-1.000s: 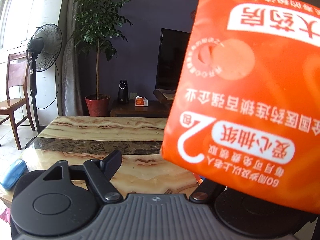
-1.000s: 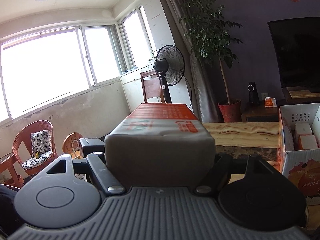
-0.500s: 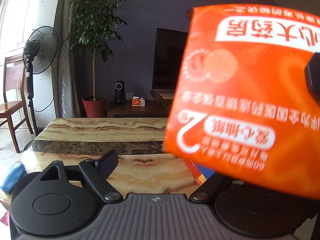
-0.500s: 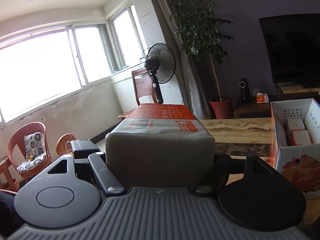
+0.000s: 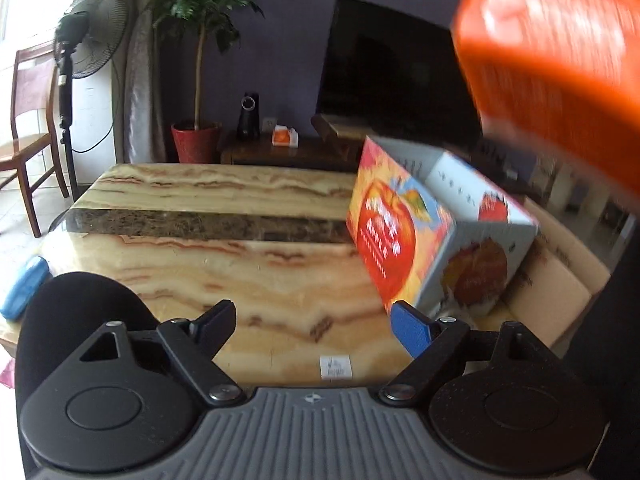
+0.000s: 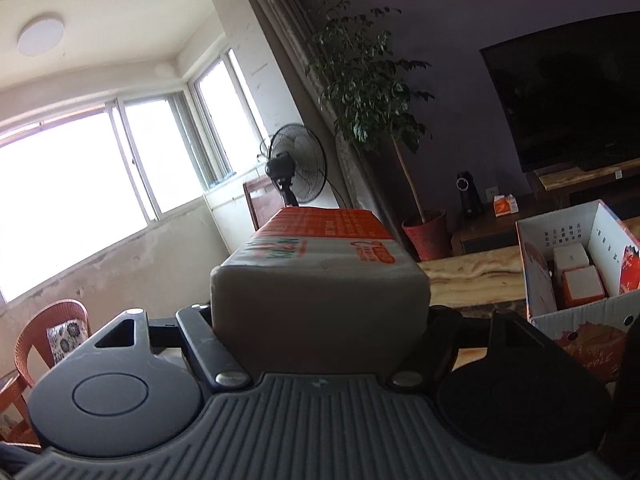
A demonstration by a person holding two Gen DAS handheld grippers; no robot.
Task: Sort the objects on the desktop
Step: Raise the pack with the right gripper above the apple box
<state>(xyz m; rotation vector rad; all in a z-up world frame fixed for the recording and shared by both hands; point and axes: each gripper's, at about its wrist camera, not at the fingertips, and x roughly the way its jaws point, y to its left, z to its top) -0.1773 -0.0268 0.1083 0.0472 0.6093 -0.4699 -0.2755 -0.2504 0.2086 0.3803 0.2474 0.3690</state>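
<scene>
While I hold both tools above the marble table (image 5: 224, 276), my right gripper (image 6: 320, 320) is clamped on the orange and white tissue pack (image 6: 320, 276): the pack fills the gap between the two fingers, its grey end face toward the camera and its length running away from me, level with the fingers. The apple carton (image 6: 576, 312) sits to the right of that pack and lower, its top open toward me, with small white-topped boxes (image 6: 576, 276) lying inside against its near wall.

My left gripper (image 5: 312, 328) is spread wide with nothing between its fingers; the dark left fingertip and the blue pad of the right fingertip (image 5: 412, 328) stand well apart over bare marble. From this camera the apple carton (image 5: 424, 240) stands on the table just beyond and to the right of the blue pad. The tissue pack (image 5: 560, 64) shows as a blurred orange block high above the carton, well clear of the left fingers. A blue case (image 5: 24, 288) lies at the table's left edge, far to the left of the carton.
</scene>
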